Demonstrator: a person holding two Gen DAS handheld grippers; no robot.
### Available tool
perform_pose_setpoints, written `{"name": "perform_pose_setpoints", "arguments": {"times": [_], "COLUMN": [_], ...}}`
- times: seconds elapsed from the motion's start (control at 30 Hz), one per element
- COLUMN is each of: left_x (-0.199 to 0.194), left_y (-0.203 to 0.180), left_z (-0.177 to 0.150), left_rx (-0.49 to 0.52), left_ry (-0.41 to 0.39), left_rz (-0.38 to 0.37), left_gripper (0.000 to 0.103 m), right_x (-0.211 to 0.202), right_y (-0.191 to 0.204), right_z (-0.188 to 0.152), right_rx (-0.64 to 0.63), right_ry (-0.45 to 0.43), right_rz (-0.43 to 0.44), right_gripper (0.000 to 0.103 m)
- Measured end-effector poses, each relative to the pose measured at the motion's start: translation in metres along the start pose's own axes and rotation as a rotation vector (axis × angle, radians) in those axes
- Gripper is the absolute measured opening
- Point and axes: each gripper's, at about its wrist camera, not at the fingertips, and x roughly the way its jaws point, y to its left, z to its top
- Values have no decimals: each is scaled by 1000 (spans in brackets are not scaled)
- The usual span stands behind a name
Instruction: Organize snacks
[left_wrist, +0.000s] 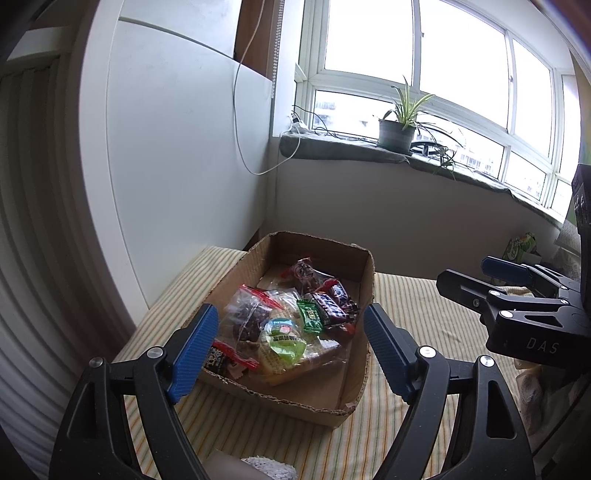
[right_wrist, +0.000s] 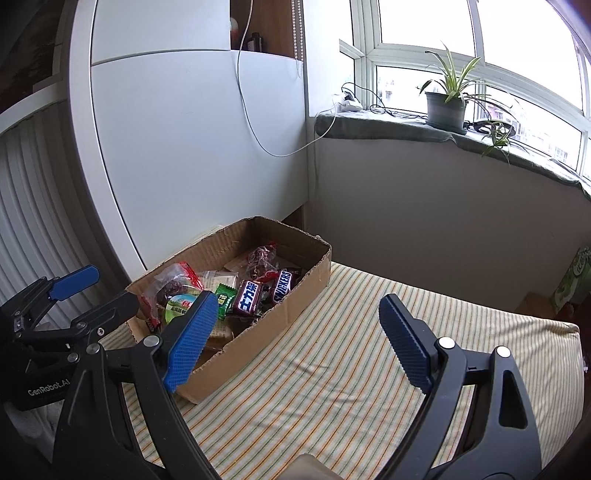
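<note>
An open cardboard box (left_wrist: 364, 280) (right_wrist: 295, 299) sits on a striped cloth-covered surface and holds several wrapped snacks: Snickers bars (left_wrist: 334, 301) (right_wrist: 282, 286), a green candy (left_wrist: 310, 315) (right_wrist: 224, 295), a clear bag with a red zip (left_wrist: 247, 314) (right_wrist: 173, 282) and a green-lidded cup (left_wrist: 282, 341) (right_wrist: 179, 304). My left gripper (left_wrist: 291, 349) is open and empty, just in front of the box. My right gripper (right_wrist: 299, 341) is open and empty, to the right of the box. Each gripper shows in the other's view: the right one in the left wrist view (left_wrist: 476, 277), the left one in the right wrist view (right_wrist: 92, 291).
A white cabinet (left_wrist: 177, 147) (right_wrist: 192, 140) stands behind the box on the left. A windowsill with a potted plant (left_wrist: 397, 129) (right_wrist: 445, 105) and cables runs along the back. A green package (left_wrist: 521, 247) (right_wrist: 572, 280) lies at the far right. The striped cloth (right_wrist: 351, 354) stretches right of the box.
</note>
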Motion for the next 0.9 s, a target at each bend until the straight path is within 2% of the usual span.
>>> {"name": "perform_pose_setpoints", "arguments": {"times": [0.63,0.9], "left_x": [-1,-4], "left_y": [-1,1], "left_z": [1,1], "left_rx": [1,7], "left_ry": [-1,-34], "left_rz": [-3,4], "left_gripper": [81,81], "right_x": [2,4], "right_y": [1,-3], "right_z": [-2,-6], "right_rx": [-9,-10], "right_ry": [7,21], "right_rz": [-1,-8], "right_gripper": [91,91]}}
